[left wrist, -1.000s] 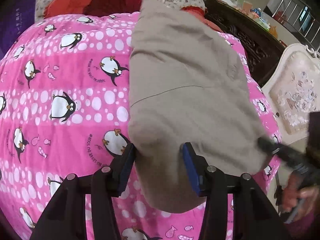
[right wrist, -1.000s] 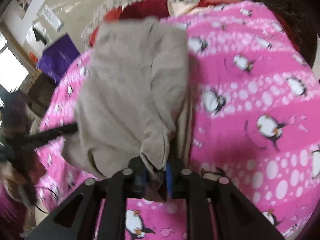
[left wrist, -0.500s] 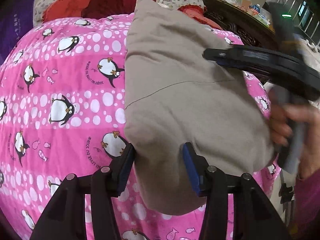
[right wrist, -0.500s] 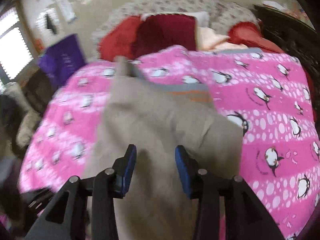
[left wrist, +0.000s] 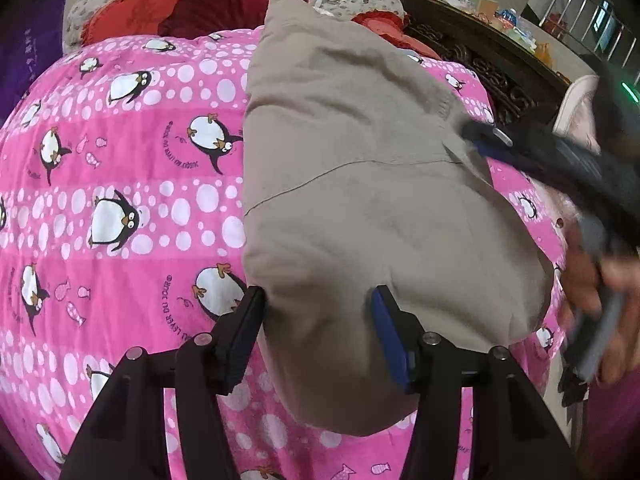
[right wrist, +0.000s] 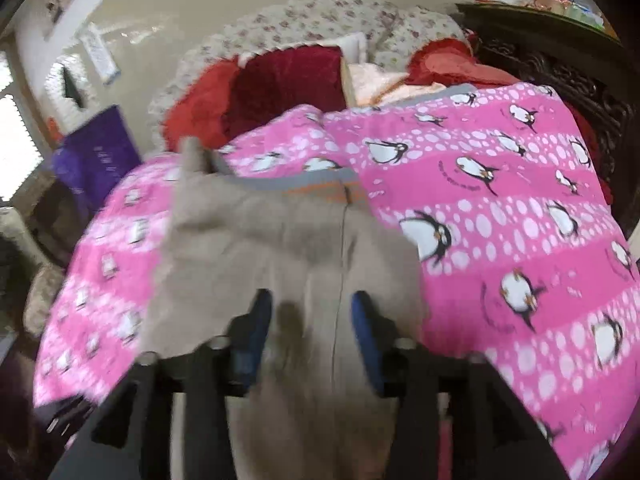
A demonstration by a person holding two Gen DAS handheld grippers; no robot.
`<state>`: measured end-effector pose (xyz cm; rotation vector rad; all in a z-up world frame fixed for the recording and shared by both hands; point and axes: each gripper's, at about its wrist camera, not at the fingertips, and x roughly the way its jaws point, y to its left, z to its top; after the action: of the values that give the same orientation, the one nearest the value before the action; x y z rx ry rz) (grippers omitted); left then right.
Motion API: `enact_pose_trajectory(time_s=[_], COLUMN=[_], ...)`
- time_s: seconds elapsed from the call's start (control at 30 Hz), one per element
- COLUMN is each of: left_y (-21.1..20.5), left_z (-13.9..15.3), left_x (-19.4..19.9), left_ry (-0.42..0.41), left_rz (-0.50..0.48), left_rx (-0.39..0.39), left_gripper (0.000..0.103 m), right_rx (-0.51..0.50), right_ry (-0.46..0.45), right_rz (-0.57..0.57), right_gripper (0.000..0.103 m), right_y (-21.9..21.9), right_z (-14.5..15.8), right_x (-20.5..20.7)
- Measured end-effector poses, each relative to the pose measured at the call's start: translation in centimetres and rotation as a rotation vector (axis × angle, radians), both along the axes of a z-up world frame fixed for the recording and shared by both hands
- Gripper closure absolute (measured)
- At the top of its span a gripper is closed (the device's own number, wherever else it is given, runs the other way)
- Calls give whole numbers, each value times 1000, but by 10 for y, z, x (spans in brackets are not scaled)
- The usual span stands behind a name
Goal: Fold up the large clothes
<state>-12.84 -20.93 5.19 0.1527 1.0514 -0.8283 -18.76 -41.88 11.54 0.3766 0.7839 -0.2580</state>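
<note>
Beige trousers (left wrist: 360,208), folded, lie on our landmark, the pink penguin blanket (left wrist: 120,184), below the red cushions (right wrist: 280,84). We hold the left gripper (left wrist: 318,334) over their near edge and the right gripper (right wrist: 310,332) above them, jaws opening, cloth between, neither pinching.

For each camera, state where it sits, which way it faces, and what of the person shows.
Left wrist: sits on the left hand-held gripper, looking down over its opening jaws at the beige garment on the penguin blanket; the right hand shows, blurred.
Right wrist: sits on the right hand-held gripper, jaws opening above the garment, facing the red pillows; no body part is clear.
Shared: garment, blanket, pillows.
</note>
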Motion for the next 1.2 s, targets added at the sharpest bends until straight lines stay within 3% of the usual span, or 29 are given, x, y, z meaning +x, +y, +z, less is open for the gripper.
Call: enact_pose_trajectory(time_s=[0.1,0.17,0.23,0.37,0.43,0.5,0.63,0.8,0.87,0.9,0.97,1.0,1.07,1.2], left_y=[0,-1,-2,10,21,26,16,-8,-13,-12,-6,-2,12,62], left_z=[0,1,2,12,15,12,-6,-27,-30,-29,-18,-7,18,62], left_x=[-3,-4,-5,10,24,37,54,61,61,61,58,55,43,8], left_ry=[-6,-7,-6,97,148,193,307,333,344,345,328,301,245,159], left_rz=[3,-1,-5,-19,-4,26,30,26,12,8,-1,-14,-48,-94], left_rx=[2,8,18,-46,-115,-156,-212,-177,-175,-182,-208,-214,-215,-217], left_gripper=[60,58,58,58,57,52,47,39,44,50,71,76,82,82], right_rx=[-26,-29,1,28,34,72,161,320,366,413,416,404,401,388], right_ry=[44,136,163,82,16,-11,19,12,9,-1,-20,-35,-62,-78], right_rz=[-18,-41,-57,-66,-57,-54,-26,52,64,75,63,77,119,223], right_gripper=[49,48,41,35,16,10,9,9,26,49,63,71,73,73], right_y=[10,11,5,-2,-9,-20,-43,-47,-47,-47,-41,-35,-22,22], right_z=[-8,-35,-52,-34,-22,-21,-41,-74,-80,-81,-70,-62,-46,-18], right_x=[-31,-40,-43,-56,-64,-66,-54,-25,-18,-14,-14,-16,-21,-39])
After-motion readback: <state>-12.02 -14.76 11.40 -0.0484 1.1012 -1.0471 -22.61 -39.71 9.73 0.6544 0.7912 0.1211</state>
